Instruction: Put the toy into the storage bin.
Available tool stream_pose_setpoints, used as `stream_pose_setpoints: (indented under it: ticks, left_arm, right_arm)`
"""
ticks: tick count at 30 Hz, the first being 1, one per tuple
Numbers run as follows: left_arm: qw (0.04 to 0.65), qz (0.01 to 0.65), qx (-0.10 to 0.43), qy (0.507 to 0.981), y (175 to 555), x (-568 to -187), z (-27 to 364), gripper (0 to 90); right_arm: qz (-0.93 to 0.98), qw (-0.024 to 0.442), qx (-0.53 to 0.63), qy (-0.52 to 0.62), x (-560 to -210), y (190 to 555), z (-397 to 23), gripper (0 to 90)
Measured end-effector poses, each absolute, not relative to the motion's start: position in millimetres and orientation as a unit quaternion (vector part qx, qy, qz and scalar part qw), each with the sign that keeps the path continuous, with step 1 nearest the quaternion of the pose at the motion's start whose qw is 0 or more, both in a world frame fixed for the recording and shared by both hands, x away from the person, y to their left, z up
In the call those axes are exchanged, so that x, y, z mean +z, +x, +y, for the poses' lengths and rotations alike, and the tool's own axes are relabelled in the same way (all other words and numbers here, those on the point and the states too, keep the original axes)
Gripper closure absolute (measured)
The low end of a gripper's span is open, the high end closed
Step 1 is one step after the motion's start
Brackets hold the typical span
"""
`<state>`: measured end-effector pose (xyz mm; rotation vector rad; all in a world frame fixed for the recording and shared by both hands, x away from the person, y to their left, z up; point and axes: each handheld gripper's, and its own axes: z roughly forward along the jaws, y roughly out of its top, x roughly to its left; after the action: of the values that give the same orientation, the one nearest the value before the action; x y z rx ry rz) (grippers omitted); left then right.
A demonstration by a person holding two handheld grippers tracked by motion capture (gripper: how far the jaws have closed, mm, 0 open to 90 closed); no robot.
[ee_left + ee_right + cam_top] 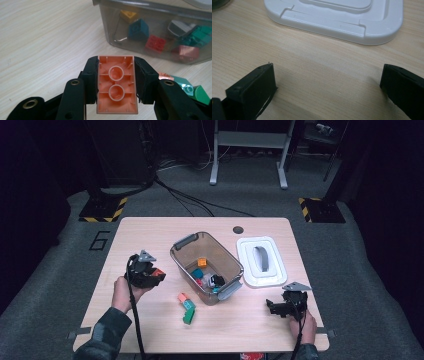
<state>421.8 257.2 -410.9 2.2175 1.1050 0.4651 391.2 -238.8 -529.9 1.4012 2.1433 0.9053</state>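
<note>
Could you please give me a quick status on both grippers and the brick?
Left hand-held gripper shut on orange brick, above table, beside bin. Right hand-held gripper open, empty, near white lid. Nothing between brick and bin.

An orange brick [117, 85] is clamped underside-up between the left gripper [117, 82] jaws, over a wooden table [45, 42]; more bricks are seen inside the clear bin [160, 53] ahead

Lid [337, 20] cut off at top edge; bin [160, 32] cropped too (contents hazy through tinted wall).
</note>
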Motion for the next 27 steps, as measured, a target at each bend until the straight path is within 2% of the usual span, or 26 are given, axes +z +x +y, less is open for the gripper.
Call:
stream_pose_setpoints:
  ticks: [16, 27]
  left_arm:
    - [0.319, 0.408, 0.207, 0.830, 440, -373, 256, 59.1]
    - [0.334, 0.395, 0.222, 0.826, 456, -346, 240, 59.0]
  right_arm:
    - [0.771, 0.211, 0.326, 0.504, -530, 391, -239, 0.0]
    - [0.771, 0.211, 0.326, 0.505, -530, 391, -239, 0.0]
